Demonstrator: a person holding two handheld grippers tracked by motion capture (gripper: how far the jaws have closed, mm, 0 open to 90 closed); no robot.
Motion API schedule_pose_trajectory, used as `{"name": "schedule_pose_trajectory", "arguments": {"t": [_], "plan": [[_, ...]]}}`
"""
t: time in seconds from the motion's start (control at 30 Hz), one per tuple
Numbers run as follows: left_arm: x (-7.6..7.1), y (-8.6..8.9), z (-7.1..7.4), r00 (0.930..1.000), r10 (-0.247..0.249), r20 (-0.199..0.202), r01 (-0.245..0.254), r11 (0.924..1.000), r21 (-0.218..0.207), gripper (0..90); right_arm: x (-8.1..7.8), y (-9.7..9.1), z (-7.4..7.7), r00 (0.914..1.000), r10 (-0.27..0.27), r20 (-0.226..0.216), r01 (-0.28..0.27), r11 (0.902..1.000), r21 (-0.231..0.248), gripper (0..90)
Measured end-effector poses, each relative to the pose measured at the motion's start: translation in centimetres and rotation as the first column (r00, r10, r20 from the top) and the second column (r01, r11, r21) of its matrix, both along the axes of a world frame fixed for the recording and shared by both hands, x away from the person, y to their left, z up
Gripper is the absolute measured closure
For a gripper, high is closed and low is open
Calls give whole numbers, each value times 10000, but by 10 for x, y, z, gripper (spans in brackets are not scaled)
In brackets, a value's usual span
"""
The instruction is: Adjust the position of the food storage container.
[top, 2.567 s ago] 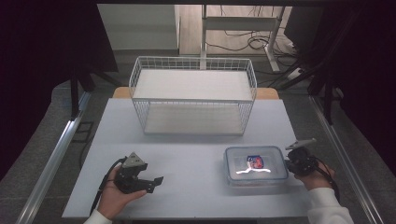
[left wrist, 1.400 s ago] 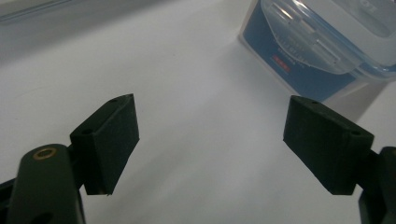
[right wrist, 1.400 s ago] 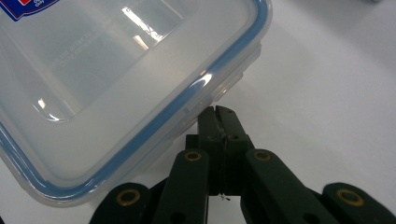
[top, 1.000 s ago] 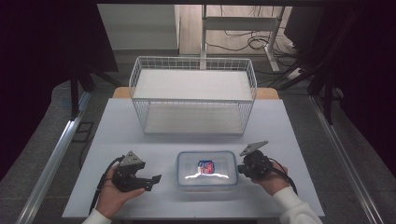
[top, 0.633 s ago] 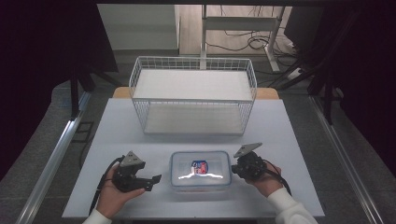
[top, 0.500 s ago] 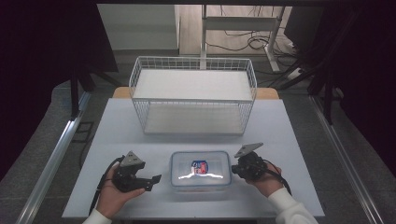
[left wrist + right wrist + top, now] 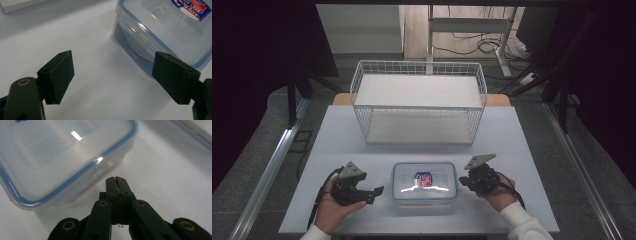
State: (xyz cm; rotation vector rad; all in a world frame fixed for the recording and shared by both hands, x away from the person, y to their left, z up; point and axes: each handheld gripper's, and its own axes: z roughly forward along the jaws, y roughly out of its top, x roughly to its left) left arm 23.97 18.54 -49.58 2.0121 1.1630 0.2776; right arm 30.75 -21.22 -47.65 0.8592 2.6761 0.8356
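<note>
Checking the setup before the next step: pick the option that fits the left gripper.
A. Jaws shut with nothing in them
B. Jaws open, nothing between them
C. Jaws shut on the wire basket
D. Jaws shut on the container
B: the left gripper has its jaws wide apart over bare table, with the clear container just beyond them.

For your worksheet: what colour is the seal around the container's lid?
Blue, around the clear lid; clearest in the left gripper view.

White table (image 7: 532, 150), pale and matte, bordered by grey floor. At the far middle, a white wire basket (image 7: 419, 102). At the near middle, a clear lidded plastic container (image 7: 424, 181), blue-rimmed, red-and-blue label on top, well apart from the basket.
</note>
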Motion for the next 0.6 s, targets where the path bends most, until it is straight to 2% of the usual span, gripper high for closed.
{"name": "schedule_pose_trajectory", "arguments": {"t": [0.07,0.1,0.13,0.17,0.2,0.23,0.27,0.3,0.33,0.37,0.4,0.47,0.5,0.57,0.6], "plan": [[0,0,0,10000,19,8,-19,10000,-11,177,-1,-10,4,9991,-362,202,357,9991,246,887],[0,0,0,10000,19,8,-19,10000,-11,177,-1,-10,4,9991,-362,202,357,9991,246,887],[0,0,0,10000,7,10,-7,10000,0,177,-4,-17,7,9971,-704,295,685,9959,596,878],[0,0,0,10000,7,10,-7,10000,0,177,-4,-17,7,9971,-704,295,685,9959,596,878],[0,0,0,10000,18,26,-18,10000,32,177,-8,-26,11,9940,-1059,262,1013,9854,1368,836],[0,0,0,10000,18,26,-18,10000,32,177,-8,-26,11,9940,-1059,262,1013,9854,1368,836],[0,1,1,10000,28,42,-28,10000,18,177,-15,-34,13,9915,-1281,218,1208,9705,2088,767],[0,1,1,10000,28,42,-28,10000,18,177,-18,-37,13,9901,-1376,270,1282,9662,2238,695],[0,1,1,10000,37,42,-37,10000,4,177,-21,-39,12,9853,-1650,449,1488,9565,2509,569],[0,1,1,10000,35,37,-35,10000,17,177,-21,-39,12,9853,-1650,449,1488,9565,2509,569],[0,0,0,10000,26,17,-26,10000,29,177,-22,-43,11,9771,-2077,462,1862,9396,2874,407],[0,0,1,10000,27,33,-27,10000,12,177,-19,-45,11,9771,-2119,193,1941,9247,3275,322],[0,0,1,10000,27,33,-27,10000,12,177,-19,-45,11,9771,-2119,193,1941,9247,3275,322],[0,1,1,10000,56,54,-56,10000,-15,177,-18,-45,11,9769,-2137,5,1993,9117,3594,257],[0,2,1,10000,75,38,-75,10000,-35,176,-18,-43,9,9788,-2041,-161,1957,9097,3662,227]]}}
